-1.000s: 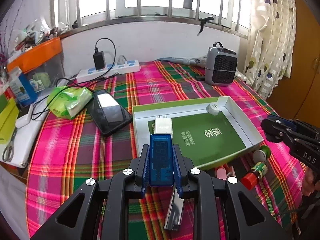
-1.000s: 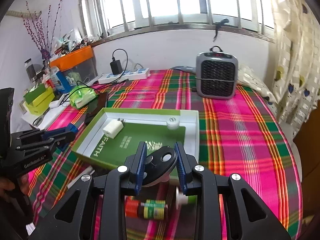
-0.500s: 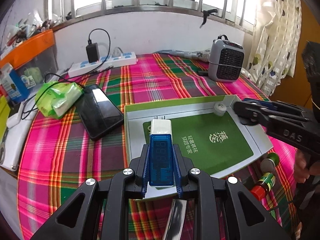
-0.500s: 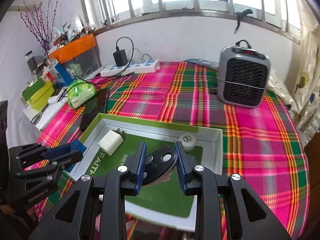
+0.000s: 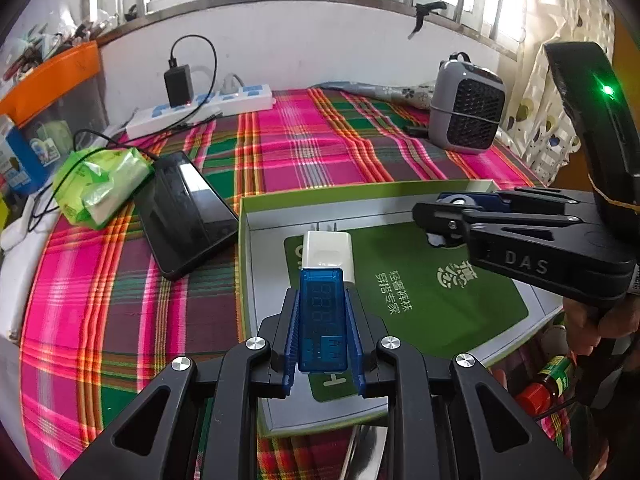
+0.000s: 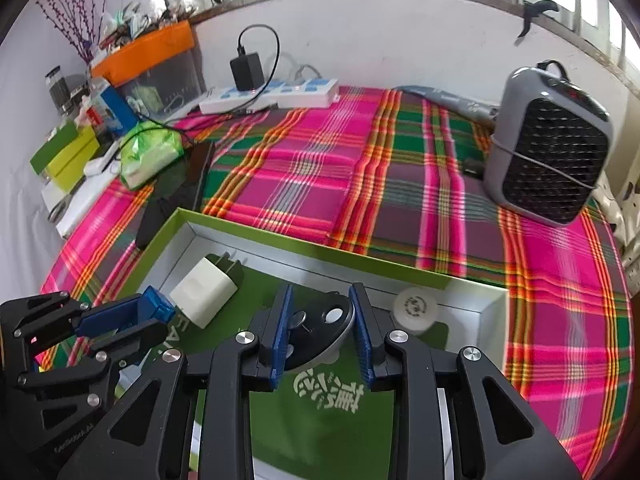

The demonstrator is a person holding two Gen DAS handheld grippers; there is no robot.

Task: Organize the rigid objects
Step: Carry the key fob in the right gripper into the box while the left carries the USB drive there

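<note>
A shallow green-rimmed box (image 5: pixel 360 194) (image 6: pixel 320 245) with a green insert lies on the plaid cloth. Inside it rest a white charger plug (image 5: pixel 328 250) (image 6: pixel 204 290) and a small white round cap (image 6: pixel 414 310). My left gripper (image 5: pixel 322 300) (image 6: pixel 132 320) is shut on a translucent blue USB meter (image 5: pixel 322 320) (image 6: pixel 158 307), held over the box's near-left part just behind the plug. My right gripper (image 6: pixel 320 300) (image 5: pixel 440 212) is shut on a dark grey oval gadget (image 6: pixel 320 330) with round holes, low over the insert beside the cap.
A black phone (image 5: pixel 184 208) and a green tissue pack (image 5: pixel 100 184) lie left of the box. A white power strip (image 5: pixel 208 110) sits by the wall, a grey heater (image 5: pixel 466 114) at the back right. A red-capped bottle (image 5: pixel 548 380) lies right of the box.
Both grippers have moved forward over the box. The right one came in from the front right and now hovers above the insert near the white cap. Each keeps its object.
</note>
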